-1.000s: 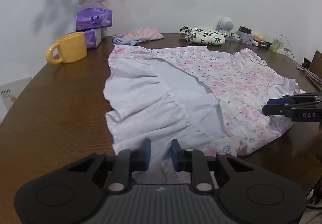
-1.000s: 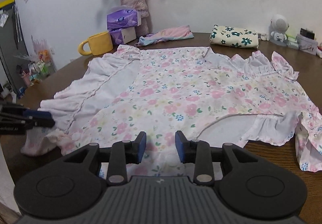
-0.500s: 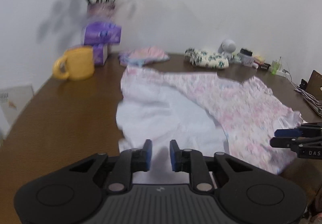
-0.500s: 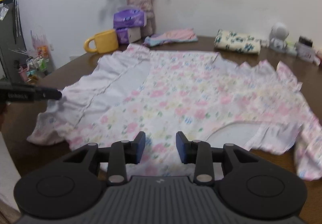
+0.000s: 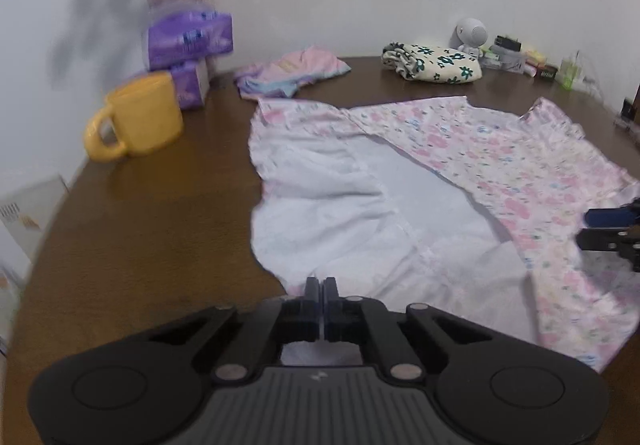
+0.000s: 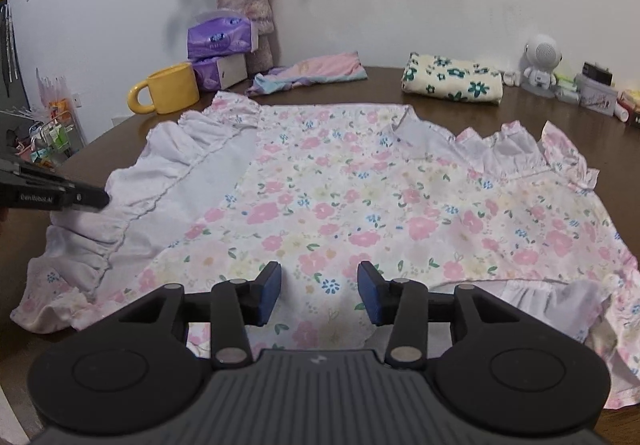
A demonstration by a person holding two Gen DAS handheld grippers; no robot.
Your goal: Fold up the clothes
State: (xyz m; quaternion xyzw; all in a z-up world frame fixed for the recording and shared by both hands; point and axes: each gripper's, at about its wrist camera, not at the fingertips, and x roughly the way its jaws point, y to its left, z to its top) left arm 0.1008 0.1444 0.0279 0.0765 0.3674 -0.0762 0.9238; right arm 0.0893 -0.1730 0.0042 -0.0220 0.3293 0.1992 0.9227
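Lying flat w/ hem flipped, floral dress; left jaws clenched, right jaws released.

Left hand-held gripper pads pressed together, right hand-held gripper jaws apart, just been widening

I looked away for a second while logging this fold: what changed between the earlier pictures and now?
The left gripper has just closed; its jaws now meet at the near ruffled edge of the floral dress. The right gripper has just been opening over the hem, nothing pinched. The yellow mug, tissue packs and folded clothes stayed put.
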